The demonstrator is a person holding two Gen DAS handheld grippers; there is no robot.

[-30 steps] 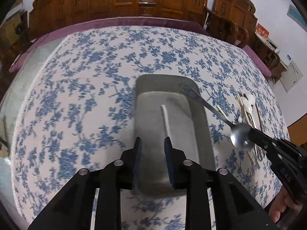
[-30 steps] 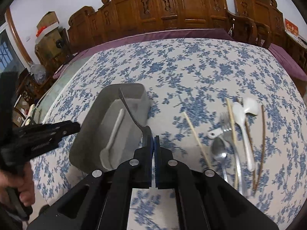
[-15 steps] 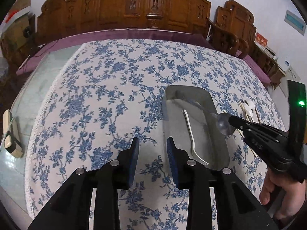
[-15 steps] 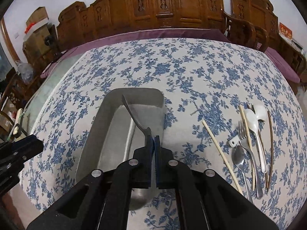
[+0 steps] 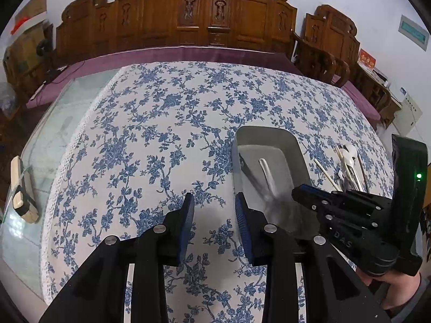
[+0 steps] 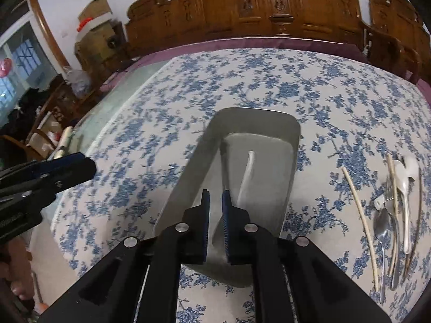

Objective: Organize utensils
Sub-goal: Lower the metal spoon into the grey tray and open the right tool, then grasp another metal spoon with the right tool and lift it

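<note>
The right gripper point(image 6: 215, 196) hangs over the near end of the grey metal tray point(image 6: 293, 145), its jaws having just been opening and now slightly apart with nothing pressed between them — a metal spoon point(image 5: 252, 173) lies released inside the tray beside a white spoon point(image 6: 246, 175). The left gripper point(image 5: 212, 206) hovers over the blue-flowered tablecloth point(image 5: 161, 134) just left of the tray, jaws apart and empty. Right of the tray, a loose cluster of utensils point(image 6: 396, 202) — chopsticks, spoons, a fork — lies on the cloth.
</note>
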